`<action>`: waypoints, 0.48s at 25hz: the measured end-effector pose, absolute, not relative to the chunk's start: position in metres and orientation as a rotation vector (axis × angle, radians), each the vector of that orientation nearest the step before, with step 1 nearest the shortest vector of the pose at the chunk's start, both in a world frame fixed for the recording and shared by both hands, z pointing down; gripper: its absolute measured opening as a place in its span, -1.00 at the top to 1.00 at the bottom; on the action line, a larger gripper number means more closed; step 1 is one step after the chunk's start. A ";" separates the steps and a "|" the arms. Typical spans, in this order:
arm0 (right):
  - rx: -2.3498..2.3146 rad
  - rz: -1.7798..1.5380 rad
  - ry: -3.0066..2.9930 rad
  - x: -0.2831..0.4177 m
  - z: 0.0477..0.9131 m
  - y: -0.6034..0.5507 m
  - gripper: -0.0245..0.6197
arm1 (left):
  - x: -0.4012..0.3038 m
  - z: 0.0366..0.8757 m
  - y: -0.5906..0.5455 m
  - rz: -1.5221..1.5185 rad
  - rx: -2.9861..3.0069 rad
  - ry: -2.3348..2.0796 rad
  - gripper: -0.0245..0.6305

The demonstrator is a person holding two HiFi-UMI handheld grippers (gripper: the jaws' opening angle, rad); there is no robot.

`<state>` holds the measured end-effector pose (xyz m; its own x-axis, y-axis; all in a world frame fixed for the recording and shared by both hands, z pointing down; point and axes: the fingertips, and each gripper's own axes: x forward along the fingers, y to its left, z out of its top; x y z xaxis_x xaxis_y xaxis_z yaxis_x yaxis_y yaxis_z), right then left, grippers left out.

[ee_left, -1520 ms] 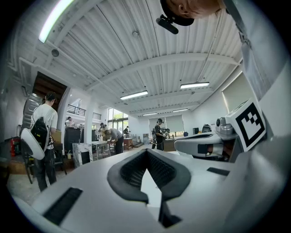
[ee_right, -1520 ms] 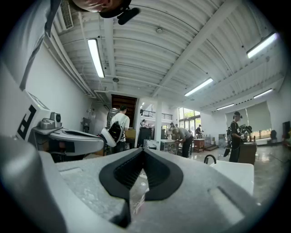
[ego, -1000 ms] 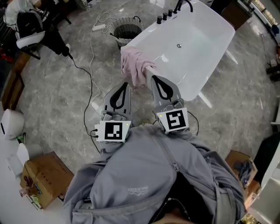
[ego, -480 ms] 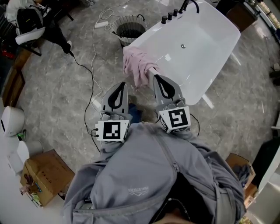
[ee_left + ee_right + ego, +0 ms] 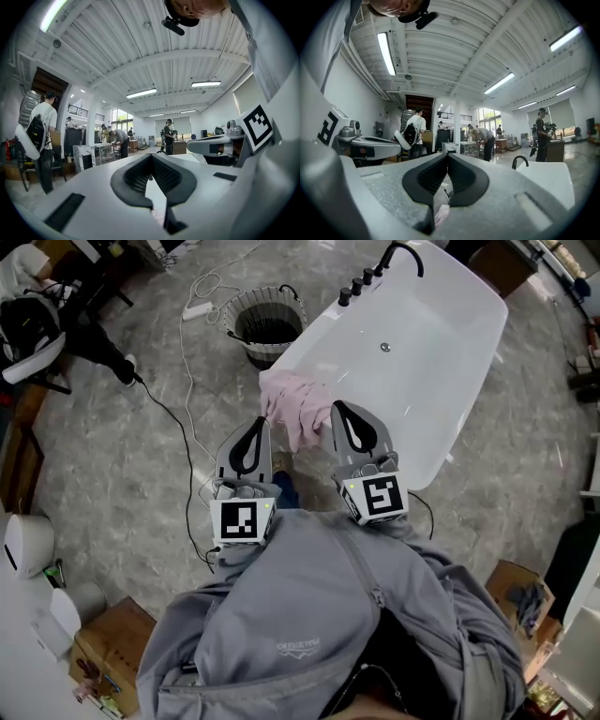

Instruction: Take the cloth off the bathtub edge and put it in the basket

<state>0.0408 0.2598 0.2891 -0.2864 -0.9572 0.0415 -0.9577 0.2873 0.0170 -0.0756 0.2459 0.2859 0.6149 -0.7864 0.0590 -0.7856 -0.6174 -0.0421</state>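
A pink cloth [image 5: 292,406] hangs crumpled over the near rim of the white bathtub [image 5: 427,352]. A dark wire basket [image 5: 267,320] stands on the floor just beyond the tub's left end. My right gripper [image 5: 337,407] is shut and empty, its tip right beside the cloth's right side. My left gripper [image 5: 259,421] is also shut and empty, a little below and left of the cloth. In the right gripper view the closed jaws point up into the room, with a bit of pink cloth [image 5: 440,213] showing below them and the tub [image 5: 546,180] at right.
A black cable [image 5: 183,442] and a white power strip [image 5: 197,308] lie on the grey marble floor left of the basket. Black taps [image 5: 361,285] stand at the tub's far end. Cardboard boxes [image 5: 108,648] sit at lower left and a person's legs [image 5: 89,338] at upper left.
The tub and cloth have come nearer to the grippers. The right gripper's tip now sits level with the cloth instead of below it. Both jaws stay shut.
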 end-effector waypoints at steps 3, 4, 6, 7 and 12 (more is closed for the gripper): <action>1.888 0.067 -2.449 0.039 0.292 0.222 0.91 | -0.073 0.286 0.205 -0.133 -2.854 1.311 0.91; 1.901 0.083 -2.440 0.038 0.293 0.211 0.91 | -0.072 0.287 0.193 -0.140 -2.867 1.293 0.91; 1.926 0.110 -2.418 0.036 0.294 0.190 0.91 | -0.068 0.288 0.170 -0.139 -2.881 1.243 0.91; 1.933 0.113 -2.402 0.037 0.297 0.181 0.91 | -0.066 0.289 0.160 -0.137 -2.888 1.216 0.91; 1.992 0.144 -2.318 0.043 0.308 0.140 0.91 | -0.059 0.303 0.115 -0.189 -2.958 1.105 0.91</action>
<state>0.0433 0.1404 0.3085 -0.1507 -0.9809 0.1229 -0.9886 0.1496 -0.0180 -0.0586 0.1152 0.3033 0.7488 -0.6519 0.1197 -0.6546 -0.7557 -0.0211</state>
